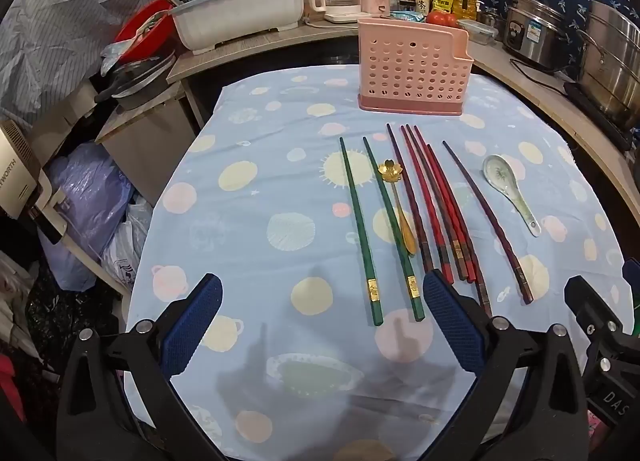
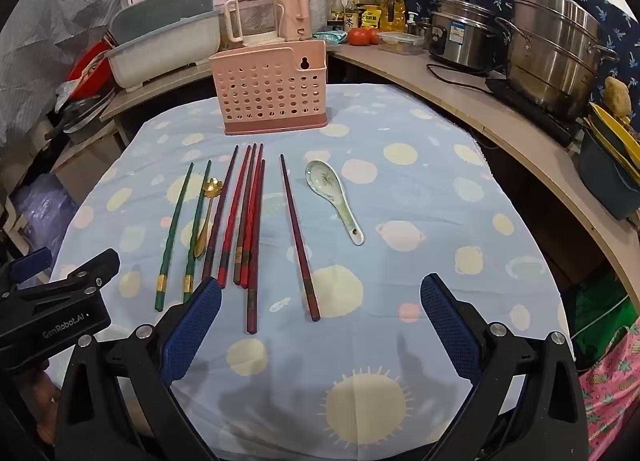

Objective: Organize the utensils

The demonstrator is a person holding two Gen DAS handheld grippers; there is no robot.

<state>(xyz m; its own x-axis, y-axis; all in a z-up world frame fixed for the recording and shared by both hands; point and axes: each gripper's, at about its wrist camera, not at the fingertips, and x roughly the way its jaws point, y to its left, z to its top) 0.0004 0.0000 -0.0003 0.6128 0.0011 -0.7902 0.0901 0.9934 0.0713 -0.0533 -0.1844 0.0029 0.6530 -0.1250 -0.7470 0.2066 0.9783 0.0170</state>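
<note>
A pink perforated utensil holder (image 1: 414,68) (image 2: 272,91) stands at the far side of the blue patterned tablecloth (image 1: 260,189) (image 2: 420,201). In front of it lie two green chopsticks (image 1: 360,229) (image 2: 174,237), a gold flower spoon (image 1: 396,201) (image 2: 206,213), several red and dark chopsticks (image 1: 436,205) (image 2: 248,221), a lone dark chopstick (image 1: 488,221) (image 2: 298,237) and a white ceramic spoon (image 1: 508,185) (image 2: 336,197). My left gripper (image 1: 322,297) is open and empty near the chopsticks' handle ends. My right gripper (image 2: 320,301) is open and empty.
A wooden counter curves behind and to the right, with a dish rack (image 1: 240,17), kettles (image 2: 292,13), bottles, tomatoes, a rice cooker (image 2: 460,37) and steel pots (image 2: 556,49). Bags (image 1: 88,197) and clutter sit left of the table.
</note>
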